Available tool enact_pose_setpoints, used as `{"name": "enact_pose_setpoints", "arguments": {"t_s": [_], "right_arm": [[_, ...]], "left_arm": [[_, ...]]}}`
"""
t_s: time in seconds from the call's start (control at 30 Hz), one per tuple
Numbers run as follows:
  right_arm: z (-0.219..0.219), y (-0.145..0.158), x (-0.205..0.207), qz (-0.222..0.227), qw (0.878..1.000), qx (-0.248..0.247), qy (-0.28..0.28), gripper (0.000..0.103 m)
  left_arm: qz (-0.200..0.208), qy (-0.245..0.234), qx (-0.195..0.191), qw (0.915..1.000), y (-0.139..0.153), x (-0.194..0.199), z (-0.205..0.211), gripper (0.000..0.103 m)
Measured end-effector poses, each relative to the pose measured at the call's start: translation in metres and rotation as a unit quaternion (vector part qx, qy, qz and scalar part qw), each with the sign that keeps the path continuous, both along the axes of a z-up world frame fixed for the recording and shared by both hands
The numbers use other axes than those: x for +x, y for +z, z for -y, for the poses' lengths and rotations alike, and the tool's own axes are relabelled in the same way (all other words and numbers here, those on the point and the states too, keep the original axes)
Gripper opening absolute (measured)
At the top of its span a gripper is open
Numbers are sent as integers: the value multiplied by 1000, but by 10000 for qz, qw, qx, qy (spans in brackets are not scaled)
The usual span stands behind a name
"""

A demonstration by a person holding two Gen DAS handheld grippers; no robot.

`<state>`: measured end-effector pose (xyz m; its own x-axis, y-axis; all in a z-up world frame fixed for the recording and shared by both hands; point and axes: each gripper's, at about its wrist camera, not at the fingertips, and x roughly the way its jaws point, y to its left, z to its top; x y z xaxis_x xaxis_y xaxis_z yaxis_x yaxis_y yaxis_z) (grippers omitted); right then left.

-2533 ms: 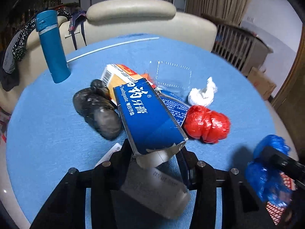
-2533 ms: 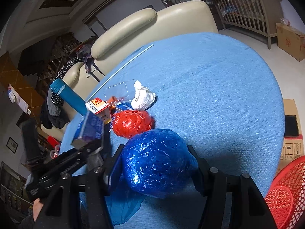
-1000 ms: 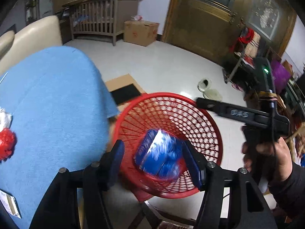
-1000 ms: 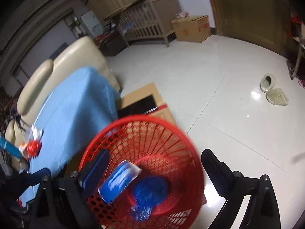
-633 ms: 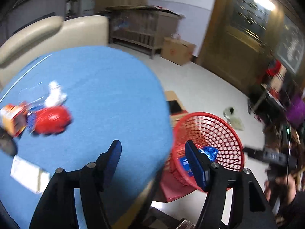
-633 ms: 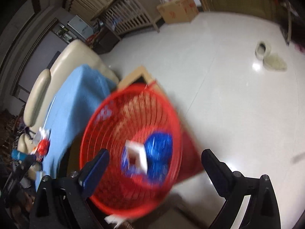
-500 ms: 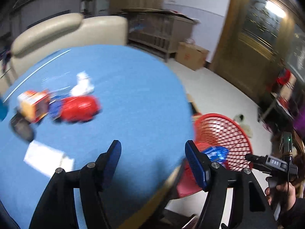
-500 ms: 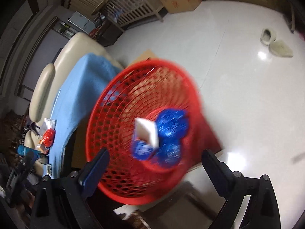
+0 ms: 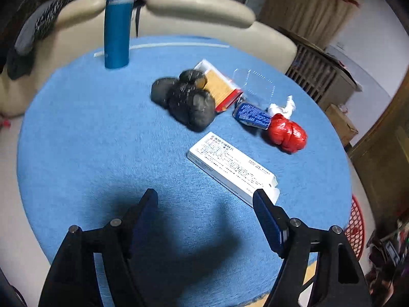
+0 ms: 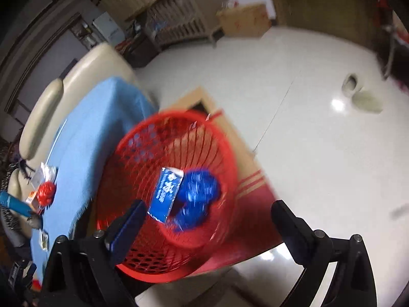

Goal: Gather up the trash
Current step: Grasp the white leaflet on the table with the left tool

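Observation:
My left gripper [image 9: 204, 198] hangs over the blue table [image 9: 89, 140], jaws opening with nothing between them. Just past its right finger lies a white carton [image 9: 231, 165]. Beyond are a black bag bundle [image 9: 188, 102], an orange box [image 9: 219, 85], a small blue packet [image 9: 251, 116], a red bag ball [image 9: 287, 133], a white tissue wad [image 9: 282, 107] and a clear plastic tray [image 9: 257, 81]. My right gripper [image 10: 208, 209] is open and empty above the red basket [image 10: 143, 158], which holds a blue toothpaste box [image 10: 166, 194] and a blue bag [image 10: 198, 192].
A tall blue flask [image 9: 117, 23] stands at the table's far left edge. A cream sofa [image 9: 199, 12] curves behind the table. The red basket's rim [image 9: 356, 223] shows below the table's right edge. Flattened cardboard [image 10: 199, 99] lies under the basket on the white floor.
The left gripper swung from over the basket back across the table, rolling as it went, and its jaws widened. The right gripper stayed over the basket, shifting slightly; the toothpaste box settled inside.

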<state>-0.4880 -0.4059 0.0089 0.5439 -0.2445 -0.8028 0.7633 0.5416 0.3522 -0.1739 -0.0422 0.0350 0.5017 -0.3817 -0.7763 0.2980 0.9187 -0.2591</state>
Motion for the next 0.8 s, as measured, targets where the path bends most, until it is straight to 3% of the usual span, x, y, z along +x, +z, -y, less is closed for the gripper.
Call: {"name": "enact_pose_setpoints", "arguments": {"t_s": [0.13,0.23,0.43,0.5,0.53,0.57,0.63,0.73,0.8], "right_arm": [[-12,39,18,181,9981,-481,326,100],[-36,62,55,301,9917,-704,1034,100],[-104,83,133,587,9640,-1049,2371,100],[-117,84,159,651,9553,-1028,2695,100],[-124,85,174,672,9484,-1031,2923,100],[-132,85,188,670,9406,-1053,3158,100],[-150,82,219,618,9266,-1173,3519,100],[-175,78,260,596,9016,-1206,4112,100],[-194,72,285,473,8817,-1240,4528,100]], "left_arm": [[-191,136,-169,9996,2,11,31,77],[-18,286,51,9996,3,14,54,77],[-186,487,686,9963,-18,30,79,77],[-232,424,660,9967,-24,32,78,77],[-202,406,622,9970,-25,32,76,74],[-190,358,560,9976,-25,32,74,54],[-226,256,606,9976,-25,34,70,29],[-319,152,497,9981,-26,36,56,17],[-344,86,508,9981,-27,37,47,16]]}}
